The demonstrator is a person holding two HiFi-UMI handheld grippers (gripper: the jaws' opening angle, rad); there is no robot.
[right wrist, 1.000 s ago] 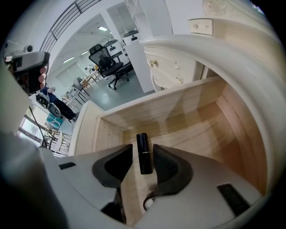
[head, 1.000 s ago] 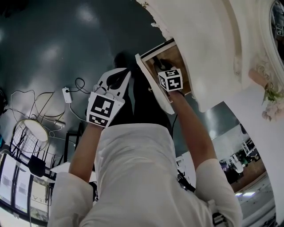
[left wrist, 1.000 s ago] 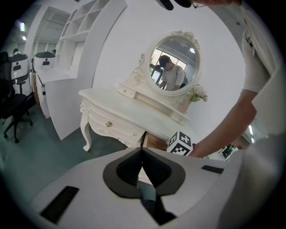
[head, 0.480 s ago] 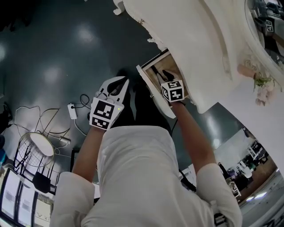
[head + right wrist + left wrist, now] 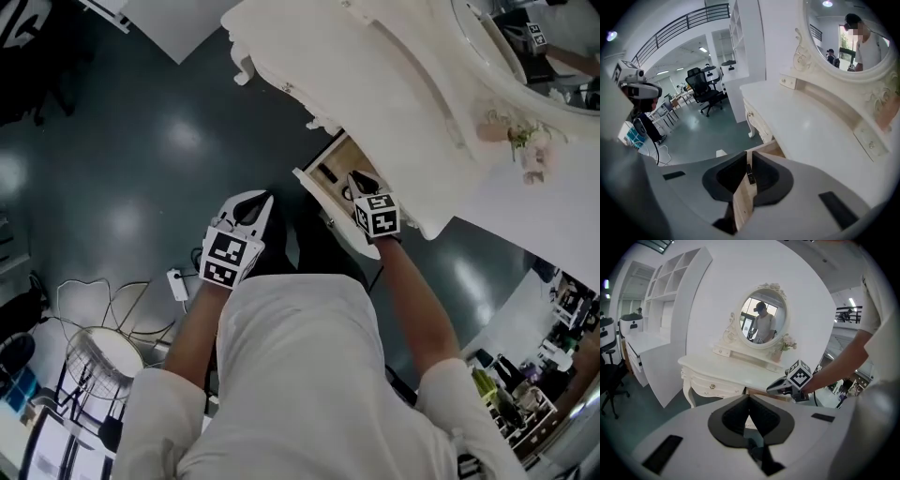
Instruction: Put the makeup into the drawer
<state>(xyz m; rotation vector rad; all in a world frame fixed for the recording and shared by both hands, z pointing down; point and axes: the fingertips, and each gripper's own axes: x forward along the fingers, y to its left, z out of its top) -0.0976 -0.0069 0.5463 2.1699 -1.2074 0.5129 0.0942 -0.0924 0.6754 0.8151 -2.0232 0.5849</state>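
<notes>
The white dressing table's drawer stands pulled open, its wooden inside showing. A small dark makeup item lies in it, also seen through the jaw gap as the dark makeup item on the drawer's wood. My right gripper hovers above the drawer's near end. Its jaws have just been closing and now leave only a narrow slit, right gripper, with nothing between them. My left gripper hangs left of the drawer over the dark floor, left gripper shut and empty.
The dressing table carries an oval mirror and a small flower bunch. Cables and a wire basket lie on the floor at lower left. Office chairs and a white shelf unit stand further off.
Both grippers have risen. The right one has lifted up out of the drawer. The head view has swung, showing more of the table top and floor.
</notes>
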